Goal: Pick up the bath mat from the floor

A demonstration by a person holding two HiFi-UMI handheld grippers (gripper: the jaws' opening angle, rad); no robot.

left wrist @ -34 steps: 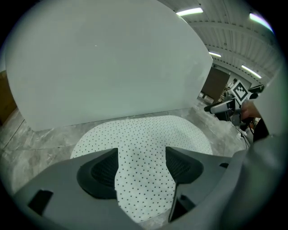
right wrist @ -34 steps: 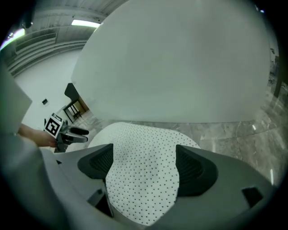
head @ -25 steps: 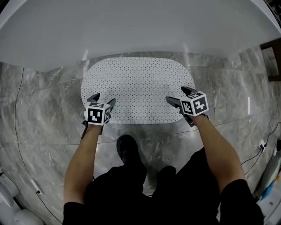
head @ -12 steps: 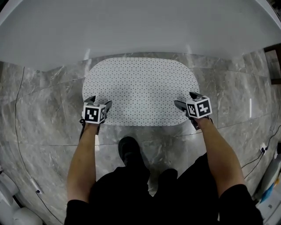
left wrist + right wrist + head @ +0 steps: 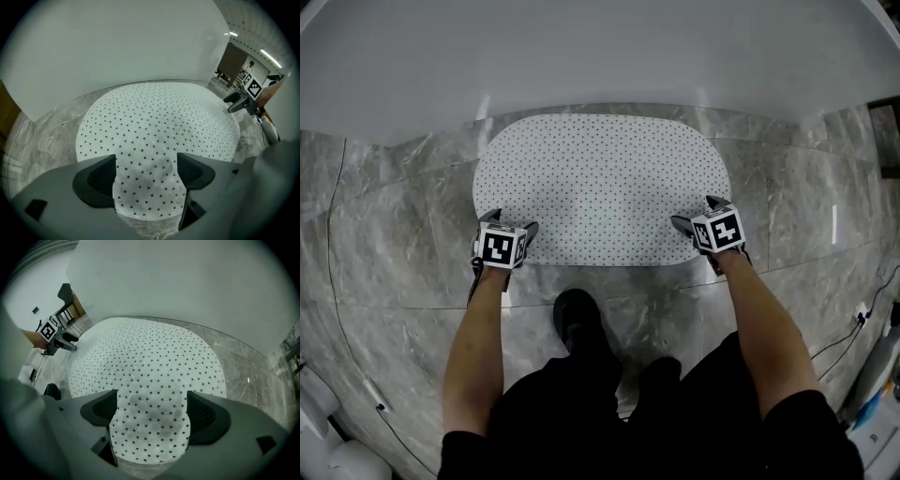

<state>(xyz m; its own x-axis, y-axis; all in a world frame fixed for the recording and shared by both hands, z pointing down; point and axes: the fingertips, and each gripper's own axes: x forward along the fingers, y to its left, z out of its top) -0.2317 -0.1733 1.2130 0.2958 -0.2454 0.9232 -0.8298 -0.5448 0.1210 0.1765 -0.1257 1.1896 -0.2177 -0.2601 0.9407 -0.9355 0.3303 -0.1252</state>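
Holding two grippers above the near edge of one mat [image 5: 600,183]: left gripper [image 5: 511,221] just opening wider, right gripper [image 5: 697,214] spread, mat seen between jaws, not pinched. Lying flat on floor [image 5: 394,244] beside tub [image 5: 600,56], long axis left-right.

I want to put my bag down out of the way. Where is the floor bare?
Bare marble floor lies left of the bath mat, out to the thin cable, and right of it. The mat's near edge is crowded: the left gripper, its fingers just opened wider with mat between them, the right gripper and the person's shoe.
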